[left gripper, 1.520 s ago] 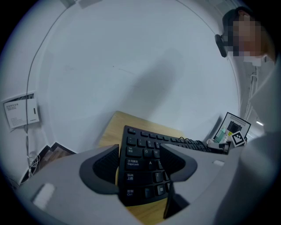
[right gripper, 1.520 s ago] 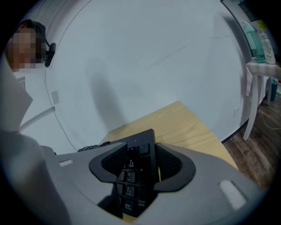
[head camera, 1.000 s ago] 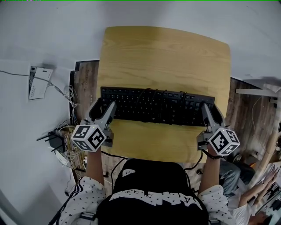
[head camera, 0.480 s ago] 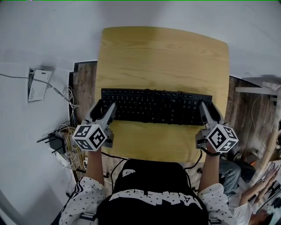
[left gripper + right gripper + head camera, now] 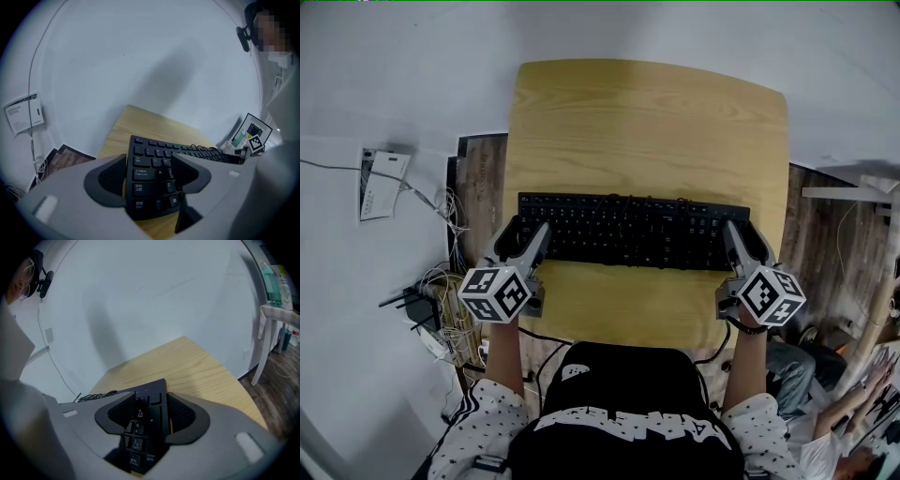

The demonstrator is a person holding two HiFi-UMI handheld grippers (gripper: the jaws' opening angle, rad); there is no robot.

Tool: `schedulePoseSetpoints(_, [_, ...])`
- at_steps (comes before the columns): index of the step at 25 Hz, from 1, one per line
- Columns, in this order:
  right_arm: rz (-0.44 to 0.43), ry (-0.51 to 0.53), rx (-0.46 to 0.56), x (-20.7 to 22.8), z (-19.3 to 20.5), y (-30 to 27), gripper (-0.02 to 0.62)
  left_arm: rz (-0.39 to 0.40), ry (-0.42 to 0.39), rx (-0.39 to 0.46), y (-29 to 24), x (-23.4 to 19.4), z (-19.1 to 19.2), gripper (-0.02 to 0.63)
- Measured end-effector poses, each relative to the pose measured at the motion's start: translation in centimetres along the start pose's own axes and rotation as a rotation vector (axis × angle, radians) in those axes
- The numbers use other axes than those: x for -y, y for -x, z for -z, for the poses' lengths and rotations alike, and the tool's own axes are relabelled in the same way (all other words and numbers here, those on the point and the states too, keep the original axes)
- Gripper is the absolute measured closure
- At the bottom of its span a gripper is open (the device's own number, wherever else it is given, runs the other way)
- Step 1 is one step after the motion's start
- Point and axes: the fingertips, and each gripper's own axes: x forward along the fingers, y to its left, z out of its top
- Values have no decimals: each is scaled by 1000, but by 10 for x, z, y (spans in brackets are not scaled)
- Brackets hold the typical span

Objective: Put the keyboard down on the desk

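Observation:
A black keyboard [image 5: 633,232] stretches across the near half of the light wooden desk [image 5: 647,122]. My left gripper [image 5: 525,232] is shut on its left end, where the Shift and Ctrl keys [image 5: 140,187] sit between the jaws of the left gripper [image 5: 149,161]. My right gripper [image 5: 742,236] is shut on the number-pad end [image 5: 154,387], with the right gripper's [image 5: 151,399] jaws pressed on either side. The keyboard lies level and parallel to the desk's front edge. Its cable [image 5: 206,151] is bunched on top. I cannot tell whether its underside touches the wood.
A white wall runs behind the desk [image 5: 187,362]. A paper-labelled box [image 5: 382,183] and tangled cables [image 5: 441,291] lie on the floor at the left. A white rack [image 5: 853,197] stands to the right, with bottles [image 5: 274,282] on it.
The keyboard has straightened from a slight tilt to level. The right gripper has drifted a little left and away from me with its end. Both grippers have stayed shut on it.

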Motion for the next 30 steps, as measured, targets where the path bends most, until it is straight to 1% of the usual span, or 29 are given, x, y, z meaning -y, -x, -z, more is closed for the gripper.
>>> schedulePoseSetpoints(3, [11,1,-17,1,1,-3,373,1,-5,-10,-1,0,1,313])
schedulePoseSetpoints(9, [19,-9,-42,1,4,-4,370,2,-8,-12,-3,-1,3,310])
schedulePoseSetpoints(12, [25,-10,-51,2,5,-5,370,0,-24,-32,-5,-1,7,310])
schedulePoseSetpoints(17, [39,3,-37,4,4,-7,367,-3,-23,-32,-5,-1,9,308])
schedulePoseSetpoints(25, [65,23,-21,6,2,-6,362,-9,-43,-44,-8,-1,12,310])
schedulePoseSetpoints(28, [66,32,-22,8,2,-6,362,-7,-41,-58,-9,0,14,300])
schedulePoseSetpoints(30, [68,36,-25,10,2,-6,338,-9,-42,-67,-10,-1,15,298])
